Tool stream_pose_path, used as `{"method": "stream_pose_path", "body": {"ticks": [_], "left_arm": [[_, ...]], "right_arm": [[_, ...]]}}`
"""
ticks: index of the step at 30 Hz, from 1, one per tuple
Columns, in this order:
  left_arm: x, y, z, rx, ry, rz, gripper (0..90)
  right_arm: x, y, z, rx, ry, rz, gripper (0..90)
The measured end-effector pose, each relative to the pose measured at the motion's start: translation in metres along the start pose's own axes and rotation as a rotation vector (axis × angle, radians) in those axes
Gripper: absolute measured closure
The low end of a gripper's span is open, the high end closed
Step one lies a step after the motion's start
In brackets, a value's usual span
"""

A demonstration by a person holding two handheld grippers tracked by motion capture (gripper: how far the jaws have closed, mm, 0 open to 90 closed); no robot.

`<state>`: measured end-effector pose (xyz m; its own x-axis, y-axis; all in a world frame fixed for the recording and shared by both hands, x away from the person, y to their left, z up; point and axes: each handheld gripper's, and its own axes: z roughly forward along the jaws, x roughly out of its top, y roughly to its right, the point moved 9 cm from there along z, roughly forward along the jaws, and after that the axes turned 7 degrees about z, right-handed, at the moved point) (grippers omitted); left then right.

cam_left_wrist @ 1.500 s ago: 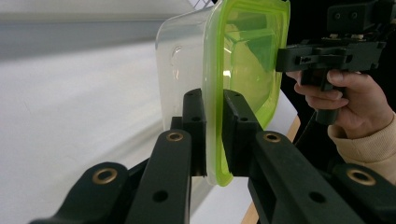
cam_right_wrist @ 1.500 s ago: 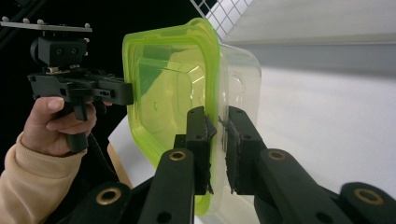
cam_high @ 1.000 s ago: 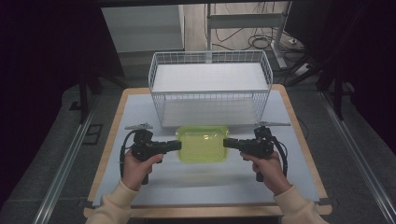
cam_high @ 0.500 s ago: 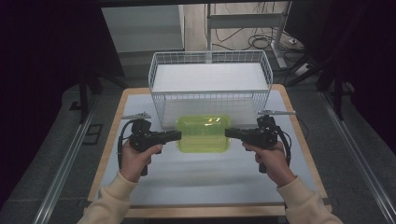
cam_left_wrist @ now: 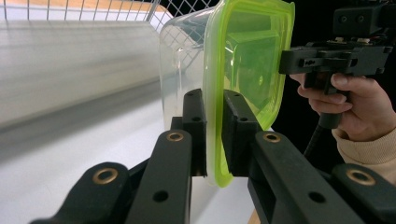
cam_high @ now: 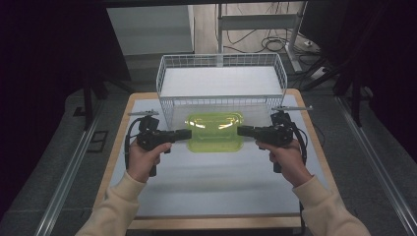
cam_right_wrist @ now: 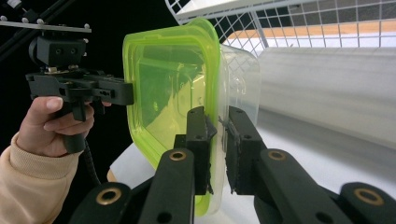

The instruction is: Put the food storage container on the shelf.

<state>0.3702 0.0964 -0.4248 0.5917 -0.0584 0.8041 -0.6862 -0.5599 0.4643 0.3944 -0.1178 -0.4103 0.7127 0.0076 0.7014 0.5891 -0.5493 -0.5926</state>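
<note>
In the high view a clear plastic box with a lime-green lid (cam_high: 215,132) sits at the centre of the frame, held off the white worktop (cam_high: 216,182) between two black grippers, just in front of the near wall of a white wire basket (cam_high: 221,78) that fills the upper middle of the picture. The left gripper (cam_high: 184,134) comes in from the left, gripped by the person's left hand (cam_high: 142,160), and its jaws meet the left edge of the lid; the right gripper (cam_high: 244,131) comes in from the right, gripped by the right hand (cam_high: 287,160), and its jaws meet the right edge. In the left gripper view the box (cam_left_wrist: 233,70) stands on edge in the centre and upper right of the frame, the green lid rim clamped between the two black jaws, which are narrow and press on it from both sides; the right gripper (cam_left_wrist: 287,60) holds the far edge at the right of that frame, and the basket wires (cam_left_wrist: 93,9) run along the top left. In the right gripper view the box (cam_right_wrist: 173,79) fills the centre, its lid rim pinched between the narrow jaws at the bottom middle, with the left gripper (cam_right_wrist: 126,93) on the far edge at the left and the basket (cam_right_wrist: 303,23) at the upper right. Cream sleeves (cam_high: 324,211) cover both forearms at the bottom of the high view.
</note>
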Motion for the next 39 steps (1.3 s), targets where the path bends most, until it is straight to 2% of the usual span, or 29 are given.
{"method": "stream_pose_path", "body": {"ticks": [3,10,21,34,39], "left_arm": [[0.009,0.000,0.001,-0.001,0.004,0.008,81.1],[0.020,-0.001,0.003,0.008,-0.002,0.022,81.1],[0.044,-0.005,0.001,-0.013,-0.005,0.035,81.1],[0.073,-0.011,0.006,0.008,0.011,0.052,81.1],[0.082,-0.012,0.006,0.018,0.009,0.061,81.1]], "right_arm": [[0.008,-0.001,-0.002,-0.003,0.010,-0.001,80.9],[0.019,0.000,-0.003,-0.016,0.022,-0.014,80.9],[0.039,-0.004,-0.005,-0.006,0.032,-0.027,80.7],[0.070,-0.002,-0.004,-0.034,0.048,-0.038,80.7],[0.080,0.001,-0.003,-0.027,0.051,-0.032,80.6]]}}
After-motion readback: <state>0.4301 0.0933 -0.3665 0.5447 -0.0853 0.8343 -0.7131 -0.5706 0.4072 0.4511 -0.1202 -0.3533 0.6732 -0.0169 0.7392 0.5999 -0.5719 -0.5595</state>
